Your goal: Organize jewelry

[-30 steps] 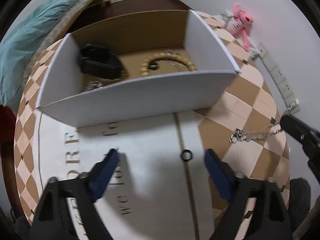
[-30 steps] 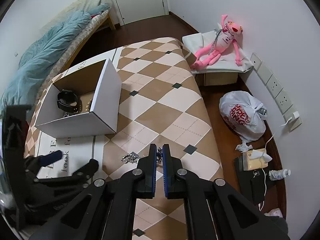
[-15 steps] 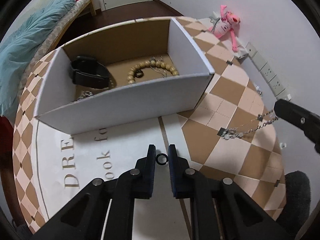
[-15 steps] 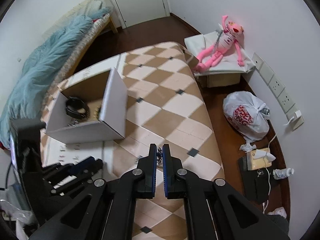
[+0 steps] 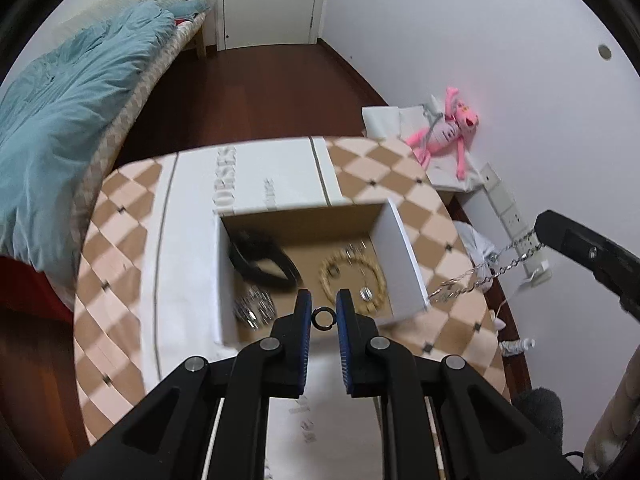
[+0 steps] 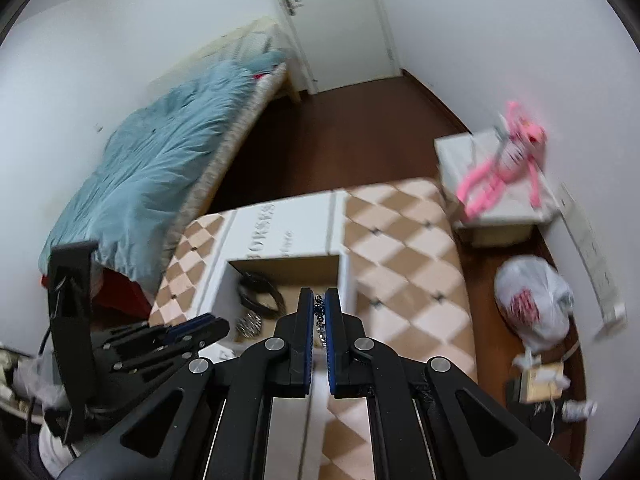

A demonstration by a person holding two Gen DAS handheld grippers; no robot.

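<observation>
- Left gripper (image 5: pixel 323 318) is clenching a small dark ring (image 5: pixel 322 318) between its blue pads, edge-on, held above the near wall of the box (image 5: pixel 404 256). Pinched by its rim, probably so it can drop cleanly once the jaws part.
- Right gripper (image 6: pixel 319 316) is clamping one end of a silver chain (image 5: pixel 476 274); in the left view the rest is dangling slack toward the box's right wall, clear of the surface. Holding it by an end is likely letting it hang untangled for lowering in.
- Both pieces are in the air, just over or beside the open box, not yet inside.
- Box is sitting open-topped, white outside, brown inside. Already lying in it: a black strap (image 5: pixel 264 258) at left, a beaded bracelet (image 5: pixel 352 284) at right, a silvery cluster (image 5: pixel 254 306) near the front corner. Contents are blurred, so finer detail is not readable.
- Surface (image 5: pixel 120 240) is showing a tan-and-cream diamond pattern with a white lettered panel under the box.
- Room: bed with a teal duvet (image 5: pixel 68 112) at left, dark wood floor, white door beyond, pink plush toy (image 5: pixel 444 132) on a low white stand by the right wall, white plastic bag (image 6: pixel 536 304) on the floor.
</observation>
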